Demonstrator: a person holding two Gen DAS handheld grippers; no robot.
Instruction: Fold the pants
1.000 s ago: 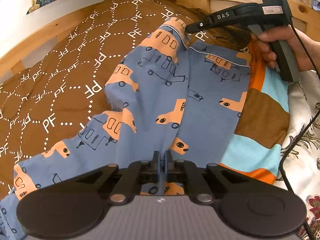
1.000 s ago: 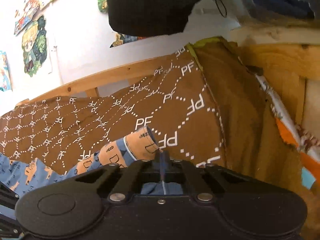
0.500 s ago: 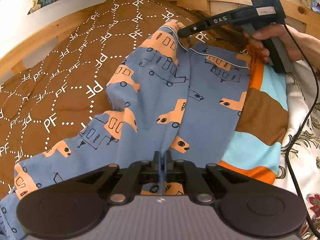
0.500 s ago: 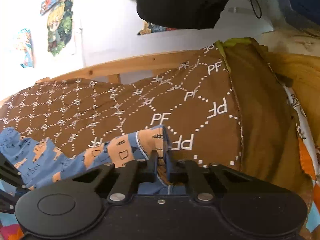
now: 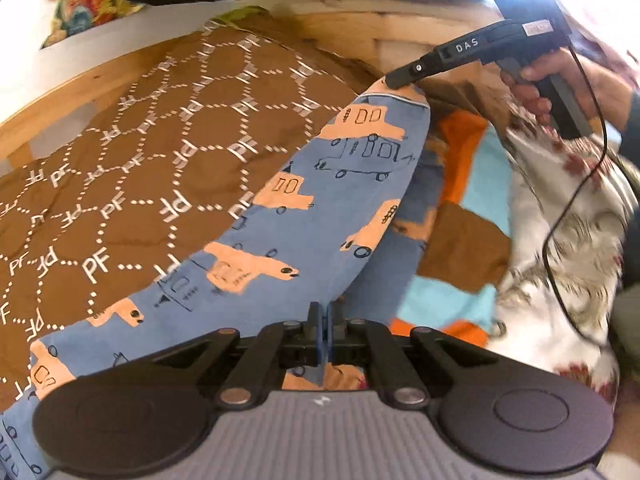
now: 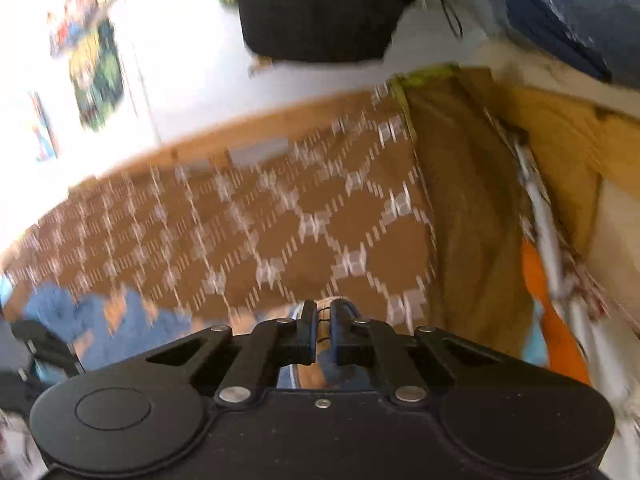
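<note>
On the bed, in the left wrist view: blue pants (image 5: 320, 216) with orange cars, lifted off the brown blanket (image 5: 140, 160) and stretched between two grips, likely to carry one leg over the other for a fold. Near edge pinched in the left tool (image 5: 323, 334), clenched flat on the cloth. Far hem caught at the tip of the right tool (image 5: 404, 76), held by a hand (image 5: 536, 88) at far right, above a patchwork quilt (image 5: 460, 240).

In the right wrist view, blurred: right tool (image 6: 323, 330) just closed, clamped on a bunched blue-and-orange fold. Blanket beyond; rest of the pants trailing low left.
</note>
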